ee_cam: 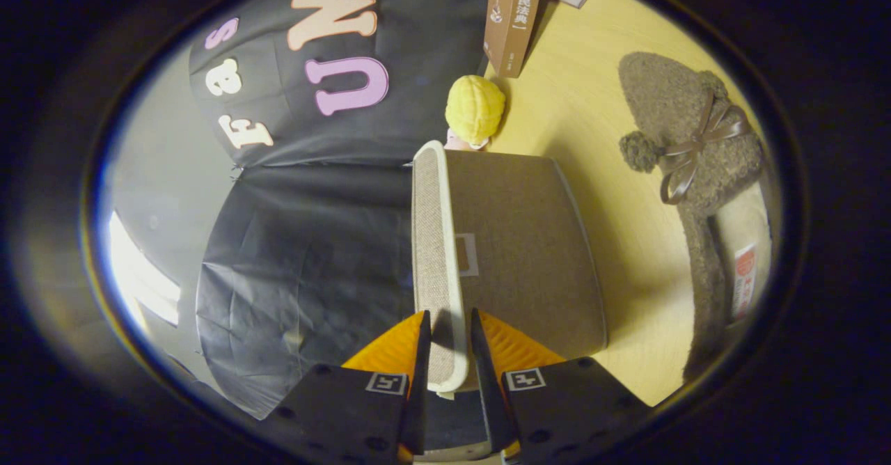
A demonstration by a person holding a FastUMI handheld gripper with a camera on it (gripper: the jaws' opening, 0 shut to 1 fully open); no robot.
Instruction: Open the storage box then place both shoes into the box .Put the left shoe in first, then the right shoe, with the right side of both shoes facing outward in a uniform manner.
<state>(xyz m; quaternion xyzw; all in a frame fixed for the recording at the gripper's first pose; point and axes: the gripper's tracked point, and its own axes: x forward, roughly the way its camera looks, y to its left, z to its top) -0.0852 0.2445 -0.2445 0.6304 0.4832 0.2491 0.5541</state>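
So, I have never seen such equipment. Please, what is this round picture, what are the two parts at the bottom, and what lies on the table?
The camera rides on a handheld two-finger gripper and looks forward along its fingers, the two parts at the bottom. The picture looks turned on its side. The fingers close on the white-edged lid of a brown fabric storage box. On the wooden table lie a fuzzy brown slipper with a ribbon bow, a yellow ball-like object beyond the box, and a brown carton further off.
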